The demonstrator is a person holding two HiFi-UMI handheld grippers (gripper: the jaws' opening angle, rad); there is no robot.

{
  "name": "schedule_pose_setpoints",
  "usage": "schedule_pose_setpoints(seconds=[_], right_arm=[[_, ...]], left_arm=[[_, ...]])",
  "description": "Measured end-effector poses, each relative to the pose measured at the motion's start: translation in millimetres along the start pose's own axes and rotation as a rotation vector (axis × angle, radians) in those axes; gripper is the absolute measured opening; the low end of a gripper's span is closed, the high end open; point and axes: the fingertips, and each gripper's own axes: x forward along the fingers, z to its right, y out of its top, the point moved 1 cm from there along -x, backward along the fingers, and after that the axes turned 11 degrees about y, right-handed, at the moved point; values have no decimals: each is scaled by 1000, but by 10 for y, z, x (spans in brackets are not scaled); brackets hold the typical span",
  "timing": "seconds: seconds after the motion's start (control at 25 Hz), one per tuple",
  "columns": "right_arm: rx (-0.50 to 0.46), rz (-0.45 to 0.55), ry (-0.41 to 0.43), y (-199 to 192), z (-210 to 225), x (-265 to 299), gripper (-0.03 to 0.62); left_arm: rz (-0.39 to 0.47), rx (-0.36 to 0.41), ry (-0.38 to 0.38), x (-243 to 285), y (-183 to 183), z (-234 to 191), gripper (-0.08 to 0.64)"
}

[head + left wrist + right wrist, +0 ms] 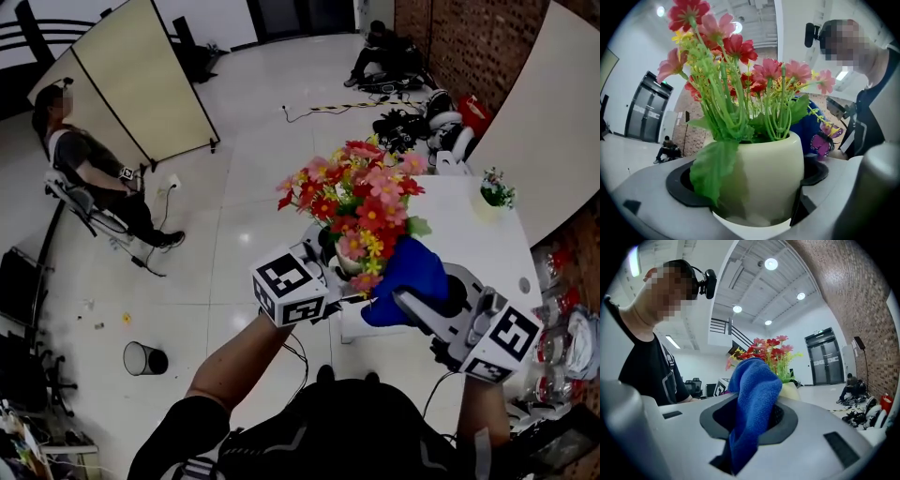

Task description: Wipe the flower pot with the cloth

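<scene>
The only print in sight is the black-and-white square pattern on my marker cubes, one on the left point(289, 286) and one on the right point(506, 339).

Far left in the head view, a seated person point(89, 164) leans back in a chair beside a pale beige partition panel point(141, 84). A small black round waste bin point(145, 358) stands on the glossy white floor below them.

My left gripper point(750, 206) is clamped on the cream rounded flower pot point(764, 173), one jaw against each side of its smooth, shiny wall. I hold the pot up in the air, in front of my chest, left of the white table point(487, 253). Out of it rises a bunch of red, pink and yellow artificial flowers point(736, 47) on thin green plastic-looking stems. A broad green leaf point(712, 168) droops over the rim and down the front. A small purple butterfly ornament point(820, 143) sits at the right of the bunch.

My right gripper point(743, 437) pinches the blue terry cloth point(754, 394). Its looped, nubby weave is bunched into a soft rounded lump above the jaws, and a tail hangs down through the slot. In the head view the cloth lies close against the pot's right side, under the blooms.

Farther right, a small potted plant point(494, 190) stands on the table, and a red brick wall point(469, 37) runs behind it.
</scene>
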Motion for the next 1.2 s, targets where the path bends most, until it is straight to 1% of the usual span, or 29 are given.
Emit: schedule_pose_setpoints(seconds=[0.12, 0.2, 0.28, 0.4, 0.48, 0.6, 0.8, 0.92, 1.0, 1.08, 1.2], right_arm=[[23, 7, -11, 39, 20, -75, 91], [24, 6, -11, 59, 48, -119, 91], [28, 7, -29, 75, 113, -166, 91], [89, 16, -44, 80, 190, -230, 91], [113, 12, -56, 52, 259, -288, 91], [108, 13, -100, 68, 375, -350, 91], [47, 51, -118, 181, 503, -414, 91], [57, 55, -123, 212, 430, -477, 91], [39, 63, -90, 267, 306, -495, 91], [5, 63, -21, 310, 132, -444, 91], [-31, 38, 88, 297, -133, -281, 91]], left_arm=[[14, -16, -41, -58, 24, 101, 565], [22, -24, -58, -79, 43, 134, 565], [30, -40, -71, -89, 60, 137, 565], [42, -48, -84, -100, 86, 148, 565], [48, -48, -86, -110, 92, 157, 565], [50, -39, -98, -182, 127, 229, 565], [78, -25, -149, -252, 241, 447, 565], [81, -25, -136, -270, 244, 395, 565], [80, -44, -137, -271, 236, 287, 565], [76, -49, -147, -276, 235, 203, 565], [66, -24, -147, -274, 248, 158, 565]])
